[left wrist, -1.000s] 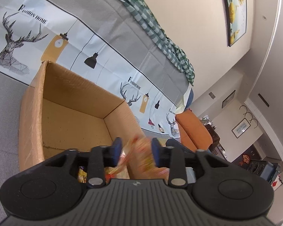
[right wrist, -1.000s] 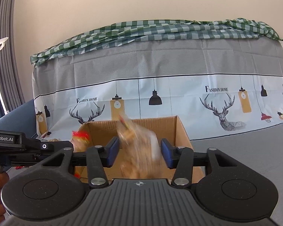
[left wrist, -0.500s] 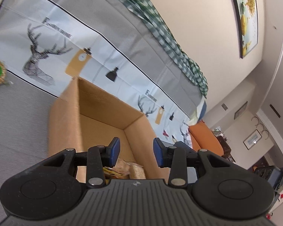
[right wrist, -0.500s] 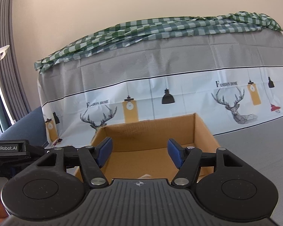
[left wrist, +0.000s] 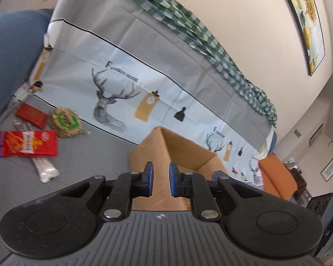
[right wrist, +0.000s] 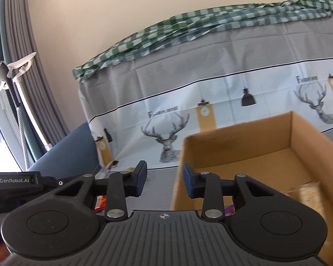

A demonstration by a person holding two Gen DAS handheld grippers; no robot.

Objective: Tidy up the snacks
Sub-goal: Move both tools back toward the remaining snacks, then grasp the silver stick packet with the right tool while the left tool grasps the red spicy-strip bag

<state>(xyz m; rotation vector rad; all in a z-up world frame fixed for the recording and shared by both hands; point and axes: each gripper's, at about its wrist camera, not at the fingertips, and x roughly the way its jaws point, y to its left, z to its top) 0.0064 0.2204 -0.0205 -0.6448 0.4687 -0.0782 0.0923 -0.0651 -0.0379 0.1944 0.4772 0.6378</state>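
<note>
Here, the left gripper (left wrist: 159, 182) appears at six o'clock of the left wrist view, its blue pads (left wrist: 149, 178) drawn near each other with a narrow gap and nothing between them; the jaws have just been closing on empty air. Directly beyond the fingertips, toward twelve o'clock, stands the open cardboard box (left wrist: 179, 153), resting on the grey cushion surface (left wrist: 88, 155). At nine o'clock of this view lie the loose snacks: a red packet printed with fries (left wrist: 25, 143), a silver wrapper (left wrist: 43, 168) partly under it, a flat dark-red pack (left wrist: 31, 115) at ten o'clock, and a round clear-wrapped snack with a green label (left wrist: 65, 122) just beside that pack. All four sit well apart from the box. Behind them hangs a printed cover with deer and lamps (left wrist: 144, 84), topped by a green checked cloth (left wrist: 202, 33).

The right gripper (right wrist: 164, 181) occupies six o'clock of the right wrist view. Its jaws have likewise just been closing; they stand apart, unclenched, holding nothing. The cardboard box (right wrist: 237, 137) fills the three to four o'clock sector, its near left corner just behind the right-hand pad (right wrist: 187, 182). Inside it, at four o'clock, a pale blurred snack bag (right wrist: 310, 197) rests on the floor of the box, and a scrap of colourful packaging (right wrist: 229, 210) shows at five o'clock beneath the finger. At eight o'clock the left gripper's black body (right wrist: 22, 184) enters the view, with a red packet (right wrist: 101, 201) glimpsed below it. Grey curtains (right wrist: 33, 88) hang at ten o'clock.
</note>
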